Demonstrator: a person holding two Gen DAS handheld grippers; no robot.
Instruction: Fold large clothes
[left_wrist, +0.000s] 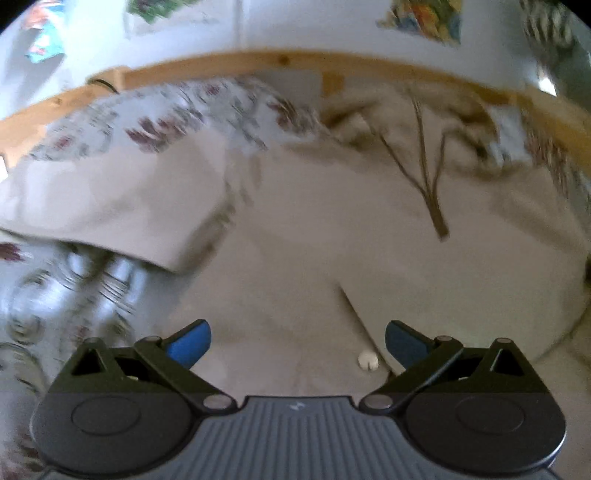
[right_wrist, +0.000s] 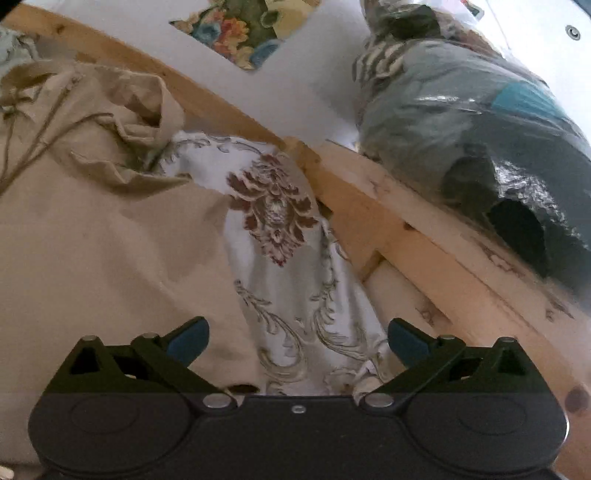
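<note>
- Plainly, the left gripper (left_wrist: 297, 345) has its blue-padded jaws spread wide with nothing between them; it hovers over the beige garment (left_wrist: 295, 229), and the pads do not press on the cloth.
- Just ahead of that gripper, near its right-hand pad, a small white button (left_wrist: 368, 360) sits beside a seam of the garment.
- Farther out, a folded-over flap of the garment (left_wrist: 110, 206) lies across the left side, and thin brown drawstrings (left_wrist: 430, 184) trail down from the bunched top end.
- The right gripper (right_wrist: 297, 341) is likewise spread to its full width, gripping nothing; between its pads lies the patterned bedspread (right_wrist: 291, 280), white with a dark red floral motif, with the garment's edge (right_wrist: 110, 240) under its left-hand pad side.
- The garment lies spread on the bedspread, its crumpled top end (right_wrist: 122, 110) up against the wooden bed frame (right_wrist: 406, 229).
- Beyond the frame, a plastic-wrapped bundle of dark fabric (right_wrist: 480, 140) rests on the rail, and a colourful floral picture (right_wrist: 243, 33) shows on the white wall.
</note>
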